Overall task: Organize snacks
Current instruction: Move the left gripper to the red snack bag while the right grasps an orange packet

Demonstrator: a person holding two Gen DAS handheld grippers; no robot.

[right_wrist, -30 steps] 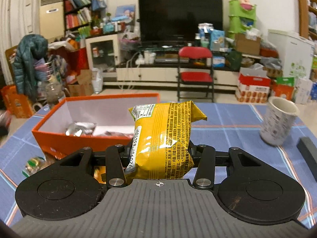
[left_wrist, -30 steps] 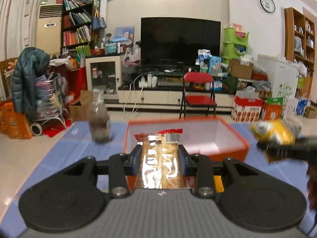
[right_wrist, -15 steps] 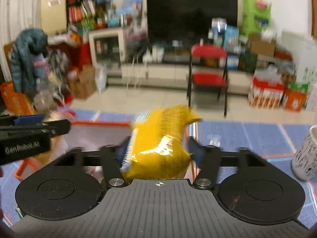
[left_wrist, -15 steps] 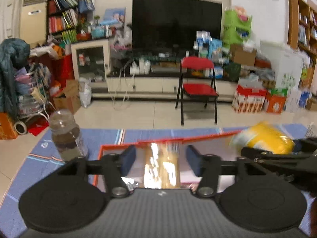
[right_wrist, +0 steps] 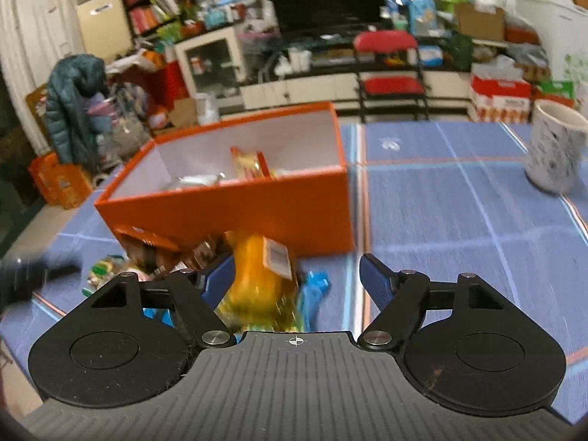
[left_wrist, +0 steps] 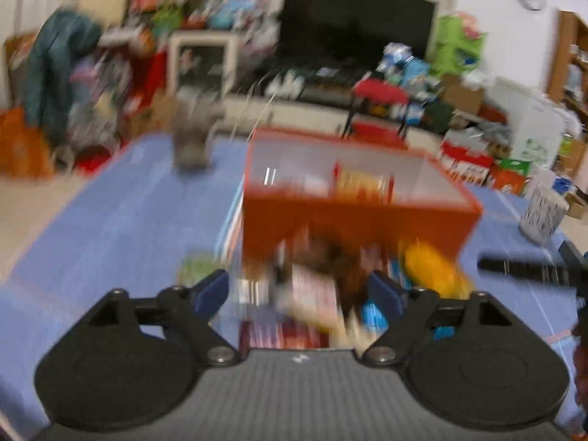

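Observation:
An orange box stands on the blue tablecloth and holds a yellow-red pack and a silver pack. In front of it lies a pile of loose snacks, among them a yellow pack. My right gripper hovers over that pile, jaws opening. The yellow pack lies low beside its left finger, and the pads press on nothing. In the blurred left wrist view, my left gripper is opening wide above the same pile before the box. Nothing is gripped.
A patterned mug stands at the right on the cloth, and a jar stands left of the box. The other gripper shows at the right edge of the left wrist view. Beyond the table are a red chair and cluttered shelves.
Both grippers rose over the box, opened and let go of their packs. They then dropped low in front of the box, over the loose pile.

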